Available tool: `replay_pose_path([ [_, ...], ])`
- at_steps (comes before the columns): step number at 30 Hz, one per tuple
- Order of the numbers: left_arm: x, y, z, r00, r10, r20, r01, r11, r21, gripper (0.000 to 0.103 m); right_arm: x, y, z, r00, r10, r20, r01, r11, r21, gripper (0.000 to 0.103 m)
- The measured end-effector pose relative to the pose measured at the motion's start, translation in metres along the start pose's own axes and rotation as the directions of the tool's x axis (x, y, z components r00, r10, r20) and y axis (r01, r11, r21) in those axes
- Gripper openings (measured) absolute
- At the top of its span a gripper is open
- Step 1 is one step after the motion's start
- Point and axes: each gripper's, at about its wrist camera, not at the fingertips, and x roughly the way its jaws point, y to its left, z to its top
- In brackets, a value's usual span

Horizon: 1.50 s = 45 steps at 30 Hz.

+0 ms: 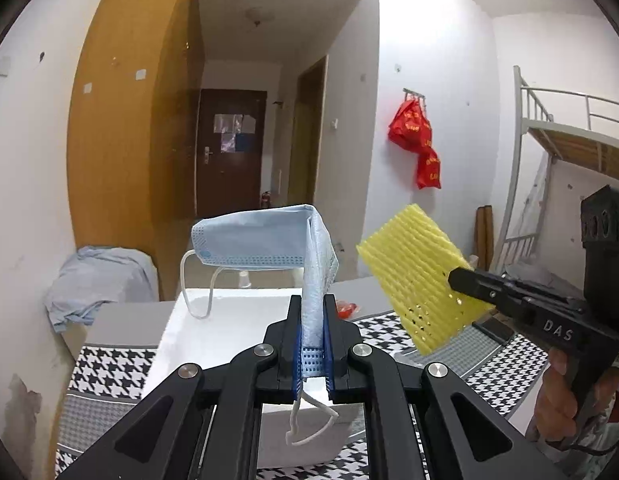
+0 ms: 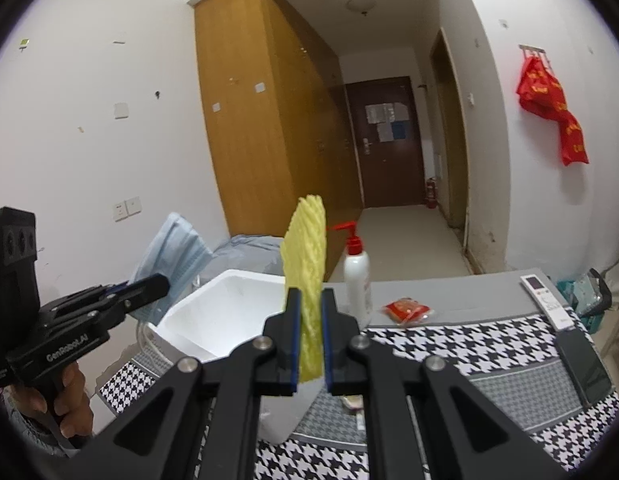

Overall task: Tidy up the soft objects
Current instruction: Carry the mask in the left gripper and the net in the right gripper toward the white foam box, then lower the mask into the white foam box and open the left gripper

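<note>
My left gripper [image 1: 312, 304] is shut on a light blue face mask [image 1: 265, 240], which droops to the left with its white ear loops hanging. Below it stands an open white foam box [image 1: 213, 332]. My right gripper [image 2: 310, 300] is shut on a yellow foam net sleeve [image 2: 305, 248] held upright above the foam box [image 2: 221, 312]. In the left wrist view the right gripper [image 1: 459, 276] holds the yellow sleeve [image 1: 417, 276] at the right. The right wrist view shows the left gripper [image 2: 159, 280] with the mask [image 2: 173, 252] at the left.
A houndstooth cloth [image 2: 449, 344] covers the table. On it stand a white pump bottle with a red top [image 2: 356, 276], a small red packet [image 2: 407, 309], a white remote [image 2: 547, 300] and a dark phone [image 2: 585, 364]. A grey-blue cloth heap [image 1: 97, 280] lies behind the box.
</note>
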Motion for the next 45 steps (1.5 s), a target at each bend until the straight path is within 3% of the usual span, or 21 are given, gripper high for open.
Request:
replay_pose_path([
  [14, 0.014, 0.026, -0.004, 0.997, 0.055, -0.055, -0.056, 0.998, -0.024, 0.009, 0.027, 0.022, 0.003, 0.996, 0.084, -0.032, -0.085, 0.996, -0.027, 0.012],
  [28, 0.052, 0.039, -0.003, 0.989, 0.036, -0.146, -0.041, 0.999, -0.032, 0.01, 0.04, 0.023, 0.002, 0.995, 0.087, -0.049, -0.089, 0.996, -0.029, 0.012],
  [30, 0.055, 0.039, -0.004, 0.988, 0.038, -0.151, -0.042, 0.999, -0.024, 0.017, 0.04, 0.021, 0.002, 0.995, 0.082, -0.047, -0.083, 0.996, -0.022, 0.012],
  [31, 0.055, 0.038, -0.004, 0.988, 0.031, -0.152, -0.034, 0.999, -0.015, 0.032, 0.04, 0.019, 0.003, 0.996, 0.08, -0.046, -0.081, 0.997, -0.019, 0.012],
  [32, 0.054, 0.036, -0.004, 0.988, 0.024, -0.151, -0.025, 1.0, -0.004, 0.053, 0.04, 0.018, 0.003, 0.996, 0.075, -0.045, -0.076, 0.997, -0.017, 0.012],
  [34, 0.051, 0.034, -0.003, 0.991, 0.032, -0.133, -0.032, 0.999, -0.001, 0.076, 0.039, 0.017, 0.003, 0.997, 0.069, -0.044, -0.07, 0.997, -0.013, 0.012],
  [36, 0.046, 0.036, -0.002, 0.994, 0.033, -0.109, -0.034, 0.999, -0.01, 0.082, 0.038, 0.018, 0.003, 0.997, 0.065, -0.042, -0.065, 0.998, -0.013, 0.012],
  [38, 0.043, 0.038, -0.001, 0.995, 0.033, -0.094, -0.035, 0.999, -0.023, 0.098, 0.038, 0.019, 0.002, 0.997, 0.063, -0.042, -0.063, 0.998, -0.016, 0.012],
  [45, 0.033, 0.049, -0.003, 0.994, 0.083, -0.073, -0.089, 0.992, -0.085, 0.101, 0.038, 0.021, 0.003, 0.997, 0.067, -0.046, -0.067, 0.998, -0.014, 0.012],
])
